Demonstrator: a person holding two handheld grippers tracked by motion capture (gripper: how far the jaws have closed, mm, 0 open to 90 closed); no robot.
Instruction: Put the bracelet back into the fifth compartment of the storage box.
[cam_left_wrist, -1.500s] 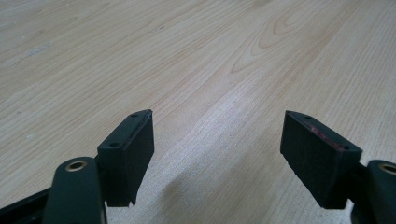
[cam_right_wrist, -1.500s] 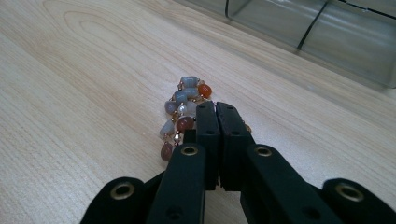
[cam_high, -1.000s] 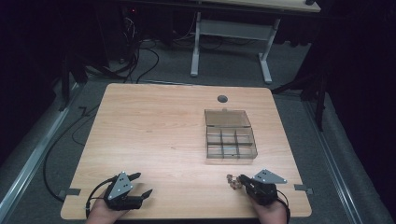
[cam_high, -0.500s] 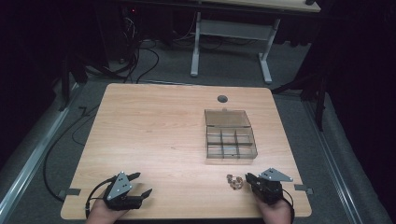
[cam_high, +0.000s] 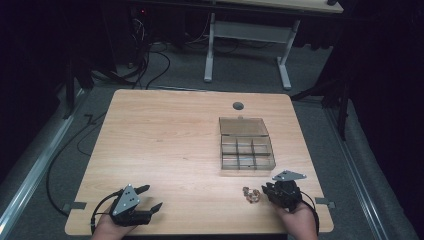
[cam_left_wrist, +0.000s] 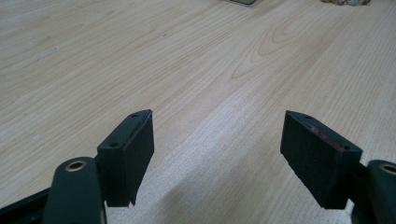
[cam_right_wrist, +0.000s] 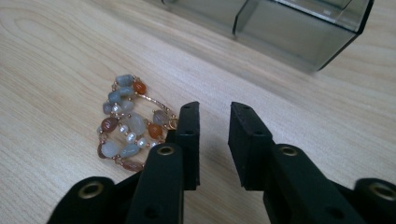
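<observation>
The right gripper (cam_right_wrist: 214, 140), jaws narrowly parted and holding nothing, is sitting just beside the bracelet (cam_right_wrist: 127, 126) lying on the table (cam_high: 170, 140) near the box (cam_high: 246, 146), while the left gripper (cam_high: 150, 197) is resting wide open.

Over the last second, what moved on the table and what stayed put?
The right gripper has drawn back to the right, off the beaded bracelet, which now lies clear on the table just left of its jaws; they stand slightly apart with nothing between them. The left gripper stayed open in place, and the compartment box did not move.
</observation>
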